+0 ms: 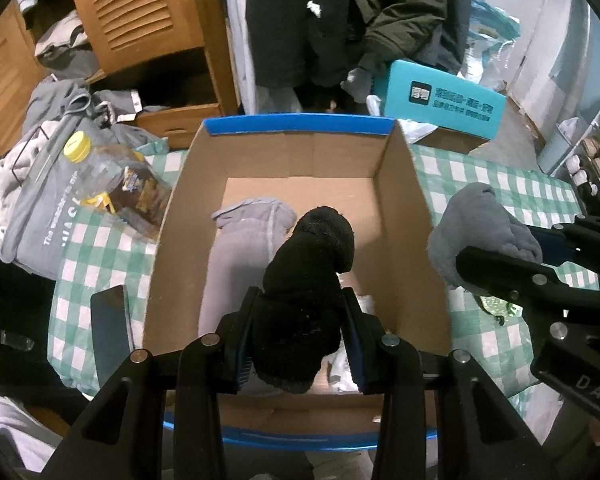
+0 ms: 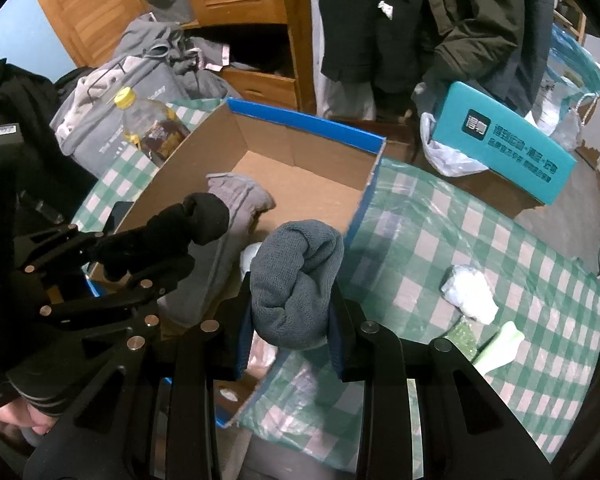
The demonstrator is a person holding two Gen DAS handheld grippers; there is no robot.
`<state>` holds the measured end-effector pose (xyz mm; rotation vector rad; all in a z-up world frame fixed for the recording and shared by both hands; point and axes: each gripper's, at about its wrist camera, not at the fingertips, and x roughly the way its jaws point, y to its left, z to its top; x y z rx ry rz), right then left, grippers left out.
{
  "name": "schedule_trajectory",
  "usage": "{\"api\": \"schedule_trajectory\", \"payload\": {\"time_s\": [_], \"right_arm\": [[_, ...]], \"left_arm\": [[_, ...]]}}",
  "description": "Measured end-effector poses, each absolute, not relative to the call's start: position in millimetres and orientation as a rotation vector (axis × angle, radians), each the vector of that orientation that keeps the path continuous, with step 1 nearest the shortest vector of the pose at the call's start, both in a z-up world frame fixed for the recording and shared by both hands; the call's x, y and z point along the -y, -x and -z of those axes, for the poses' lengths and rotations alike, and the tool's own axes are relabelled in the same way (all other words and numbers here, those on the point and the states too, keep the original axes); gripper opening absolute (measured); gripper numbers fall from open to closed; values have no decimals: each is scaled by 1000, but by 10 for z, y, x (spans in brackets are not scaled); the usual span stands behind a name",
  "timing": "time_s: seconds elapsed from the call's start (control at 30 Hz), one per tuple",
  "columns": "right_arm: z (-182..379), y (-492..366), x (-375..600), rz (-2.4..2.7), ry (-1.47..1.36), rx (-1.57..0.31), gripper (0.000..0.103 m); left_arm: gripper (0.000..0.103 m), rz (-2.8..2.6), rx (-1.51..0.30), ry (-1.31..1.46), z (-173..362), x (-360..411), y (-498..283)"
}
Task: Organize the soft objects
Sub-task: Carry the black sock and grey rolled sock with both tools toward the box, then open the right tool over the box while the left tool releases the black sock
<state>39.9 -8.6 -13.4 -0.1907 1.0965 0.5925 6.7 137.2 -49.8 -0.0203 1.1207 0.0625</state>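
At the bottom centre of the left wrist view, the left hand-held gripper (image 1: 300, 332) is clenched on a rolled black sock (image 1: 308, 280), its two pads pressing the bundle from either side, and it hangs over the near end of the open cardboard box (image 1: 404, 216). In the right wrist view the right hand-held gripper (image 2: 290, 320) grips a rolled grey sock (image 2: 296, 280) in the same way, low in the centre of the frame, over the box's right-hand wall; the same grey bundle shows at the right edge of the left wrist view.

Inside the box, a flat grey sock (image 1: 240, 248) lies along the left side of the floor, with pale items partly hidden beneath the gripper at the near end. The box, trimmed in blue along its rim, stands on a worktop covered by a green-and-white checked cloth (image 2: 480, 248). To the box's left, a clear bottle with a yellow cap (image 1: 112, 176) lies against a heap of grey clothing (image 1: 32, 200). On the cloth at the lower right of the right wrist view rests a crumpled white wrapper (image 2: 468, 292).

Beyond, at the upper right, a teal box with printed lettering (image 2: 512, 144) tilts near dark coats hanging at the top centre, and a wooden louvred cabinet (image 1: 140, 12) fills the upper left.
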Motion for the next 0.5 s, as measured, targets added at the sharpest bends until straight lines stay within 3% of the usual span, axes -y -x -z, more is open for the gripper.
{"api": "schedule_trajectory", "payload": {"time_s": [0.5], "right_arm": [[367,-464,-308,-644,225,-1150,30]], "left_arm": [[39,-131,-1173,26,739,-1607,-90]]}}
